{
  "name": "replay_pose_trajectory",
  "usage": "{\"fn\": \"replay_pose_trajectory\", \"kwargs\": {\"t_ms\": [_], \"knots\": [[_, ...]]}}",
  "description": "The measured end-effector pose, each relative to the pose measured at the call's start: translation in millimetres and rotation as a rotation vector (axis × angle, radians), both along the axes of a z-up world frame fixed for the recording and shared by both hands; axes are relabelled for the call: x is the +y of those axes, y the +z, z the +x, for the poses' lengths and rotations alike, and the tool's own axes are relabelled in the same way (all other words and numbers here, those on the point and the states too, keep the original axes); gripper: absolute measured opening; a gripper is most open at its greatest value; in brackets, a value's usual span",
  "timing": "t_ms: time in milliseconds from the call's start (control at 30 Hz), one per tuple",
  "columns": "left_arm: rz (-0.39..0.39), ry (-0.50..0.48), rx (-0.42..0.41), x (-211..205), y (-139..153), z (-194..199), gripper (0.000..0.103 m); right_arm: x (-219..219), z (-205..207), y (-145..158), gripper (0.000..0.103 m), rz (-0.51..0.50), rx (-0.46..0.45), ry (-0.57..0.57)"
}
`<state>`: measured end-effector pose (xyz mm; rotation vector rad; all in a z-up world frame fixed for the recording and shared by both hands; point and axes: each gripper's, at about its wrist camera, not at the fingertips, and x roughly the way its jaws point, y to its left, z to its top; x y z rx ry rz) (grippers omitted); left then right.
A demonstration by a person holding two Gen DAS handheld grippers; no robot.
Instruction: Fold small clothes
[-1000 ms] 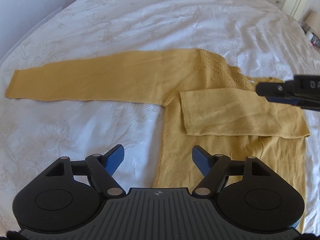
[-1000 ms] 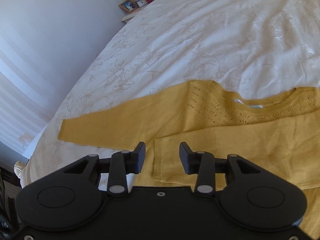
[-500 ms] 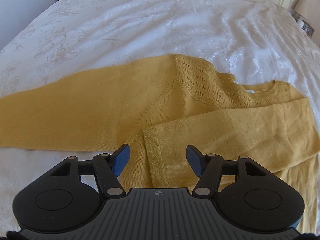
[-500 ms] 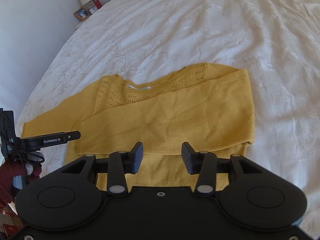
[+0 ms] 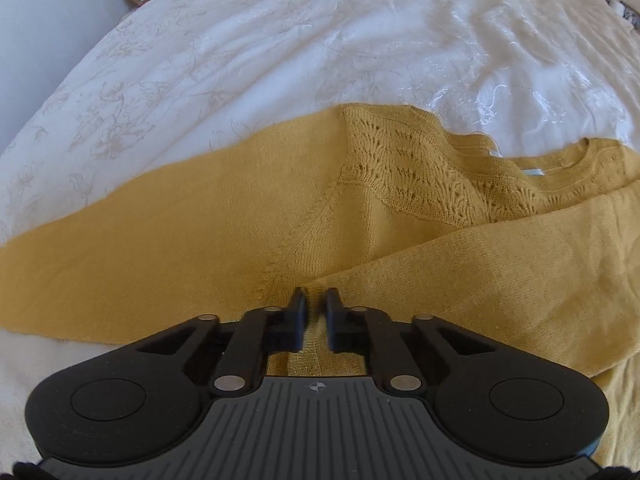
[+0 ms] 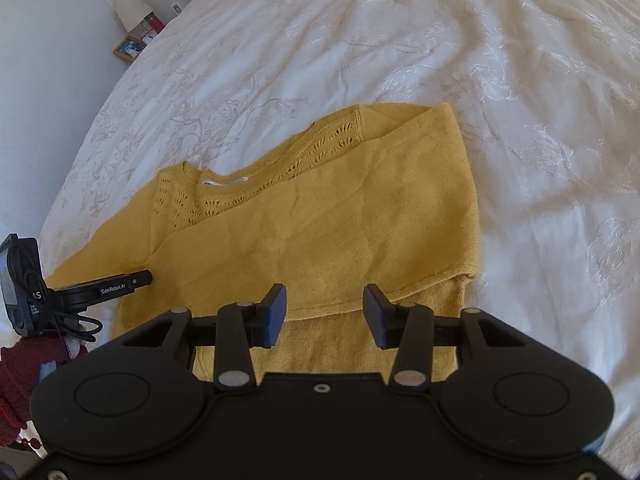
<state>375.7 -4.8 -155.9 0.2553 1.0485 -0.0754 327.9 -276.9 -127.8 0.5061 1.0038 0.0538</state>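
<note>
L gripper [image 5: 316,300]: jaws have just been closing and are now pressed together on a bunched fold of yellow knit, the cuff end of the folded-over sleeve [image 5: 500,280]. That sleeve runs from the pinch out to the R of the left wrist view, rising slightly, laid across the sweater's body. The other sleeve [image 5: 120,256] lies flat and stretched out to the L, long axis roughly across the view, its end past the frame edge.

R gripper [image 6: 325,312]: jaws spread, nothing between the pads; it hangs over the lower edge of the folded sleeve, near the sweater's R side.

Sweater [image 6: 340,220] lies flat on the white bedspread [image 6: 440,40], neckline and lace-pattern yoke at the far side, hem twd the grippers. In the right wrist view its R edge is a straight fold; the L gripper's finger reaches in from the L, sitting at the sweater's L part, w/ a dark red sleeve [image 6: 20,372] behind it.

Room: bare bedspread beyond the neckline and wide to the R of the sweater. Bed edge and wall to the far L, w/ a lamp [image 6: 132,10] and a picture frame [image 6: 128,49] on a nightstand there.
</note>
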Motion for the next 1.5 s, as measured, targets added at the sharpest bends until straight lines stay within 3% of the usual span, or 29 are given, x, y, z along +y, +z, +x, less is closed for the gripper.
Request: {"fn": "replay_pose_trajectory", "kwargs": {"t_ms": [267, 633, 800, 1000, 1167, 1233, 1333, 1400, 1500], "knots": [[0.014, -0.009, -0.140, 1, 40, 1, 0.004, -17, -10, -2, 0.059, 0.002, -0.003, -0.034], [0.082, 0.011, -0.032, 18, 3, 22, 0.006, -40, 6, -1, 0.060, -0.041, -0.014, -0.065], [0.090, 0.019, 0.013, 20, -12, 27, 0.008, -52, 32, -3, 0.068, -0.084, -0.026, -0.048], [0.136, 0.003, 0.013, 16, -18, 32, 0.013, -78, 69, -20, 0.068, -0.067, -0.023, -0.087], [0.106, 0.022, -0.029, 20, -21, 29, 0.015, -92, 87, -42, 0.068, -0.028, 0.013, -0.107], [0.084, 0.042, -0.054, 25, -21, 28, 0.021, -94, 91, -49, 0.068, -0.009, 0.020, -0.104], [0.070, 0.095, -0.076, 33, -19, 26, 0.043, -94, 95, -54, 0.069, 0.014, 0.012, -0.082], [0.070, 0.164, -0.085, 40, -18, 26, 0.075, -93, 96, -55, 0.069, 0.033, 0.003, -0.073], [-0.025, 0.263, -0.055, 62, -17, 33, 0.086, -91, 99, -57, 0.069, 0.060, -0.008, -0.062]]}}
